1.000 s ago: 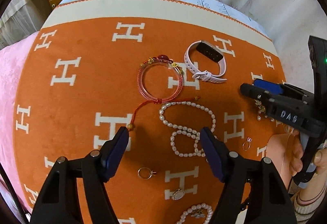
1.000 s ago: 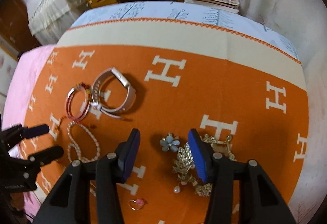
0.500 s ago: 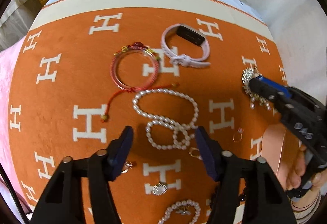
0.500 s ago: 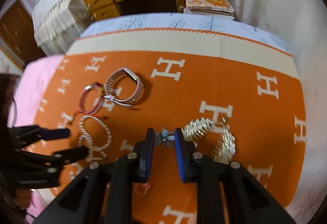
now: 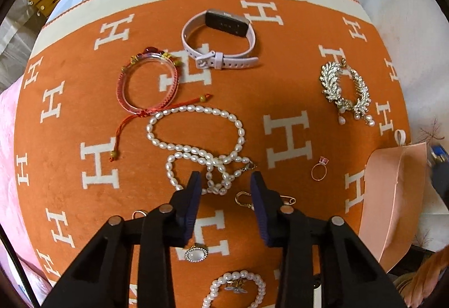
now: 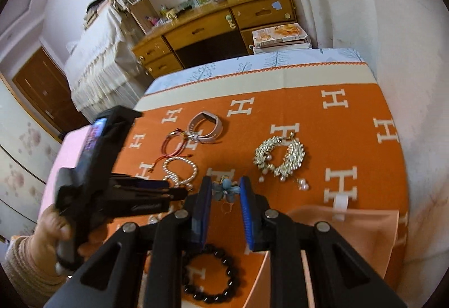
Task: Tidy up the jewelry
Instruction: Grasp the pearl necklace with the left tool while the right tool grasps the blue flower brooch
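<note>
An orange blanket (image 5: 70, 111) patterned with white H letters covers the surface, with jewelry spread across it. The right gripper (image 6: 225, 191) has its two blue-padded fingers closed on a small blue flower brooch (image 6: 226, 190), held up off the blanket. Below that gripper lie a black bead bracelet (image 6: 209, 273) and, to its right, a flat peach-pink pouch (image 6: 350, 237). The left gripper (image 5: 226, 181) hangs over the near end of a long pearl necklace (image 5: 196, 136), its fingers spread apart with nothing between them. The necklace lies in loose loops in the middle of the blanket. Just beyond it sits a clear bangle with red cord and beads (image 5: 148, 83), and beyond that a pale pink smart band with a dark screen (image 5: 221, 41). Well to the right rests a silver leaf-shaped hair ornament with dangling pearls (image 5: 346, 91). A thin ring with a pink stone (image 5: 320, 170) lies right of the necklace. Near the left gripper's right finger are a gold hook earring (image 5: 242, 198) and a safety pin (image 5: 287, 200). Closer to the camera sit a round white-stone pendant (image 5: 196, 253) and a short pearl bracelet (image 5: 238, 287)
</note>
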### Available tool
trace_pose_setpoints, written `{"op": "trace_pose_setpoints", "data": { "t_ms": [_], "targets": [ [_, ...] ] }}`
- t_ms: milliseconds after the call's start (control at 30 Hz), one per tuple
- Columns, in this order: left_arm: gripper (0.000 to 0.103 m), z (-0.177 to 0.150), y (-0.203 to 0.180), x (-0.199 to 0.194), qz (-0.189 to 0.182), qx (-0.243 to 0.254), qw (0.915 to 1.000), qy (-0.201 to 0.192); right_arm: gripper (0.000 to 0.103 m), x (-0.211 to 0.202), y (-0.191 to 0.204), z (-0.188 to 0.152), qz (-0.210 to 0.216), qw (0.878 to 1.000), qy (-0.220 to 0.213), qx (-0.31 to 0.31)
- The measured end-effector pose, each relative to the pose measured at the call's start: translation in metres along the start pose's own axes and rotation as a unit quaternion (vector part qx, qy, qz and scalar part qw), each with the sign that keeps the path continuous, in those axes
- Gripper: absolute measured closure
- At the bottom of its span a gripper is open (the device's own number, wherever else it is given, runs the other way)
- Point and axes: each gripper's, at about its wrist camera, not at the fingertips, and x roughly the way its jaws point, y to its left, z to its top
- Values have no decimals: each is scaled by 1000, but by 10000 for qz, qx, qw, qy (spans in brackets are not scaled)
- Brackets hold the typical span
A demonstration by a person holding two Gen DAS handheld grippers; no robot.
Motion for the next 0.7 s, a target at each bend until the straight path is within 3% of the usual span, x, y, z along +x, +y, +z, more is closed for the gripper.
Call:
{"op": "trace_pose_setpoints", "data": {
  "t_ms": [133,367,500,700],
  "targets": [
    [88,1,-2,4,122,-52,9999,6,83,-14,-4,-17,-19,9998,-171,50],
    [100,-1,15,-1,-126,-345,9993,-113,83,-18,-17,-42,-150,9996,-142,192],
    [100,-7,39,-21,-200,-583,9969,-489,83,-29,-27,-54,-265,9988,-262,326],
    [100,-22,33,-82,-445,-496,9887,-1342,83,-54,-41,-63,-528,9956,-568,525]
  ]
}}
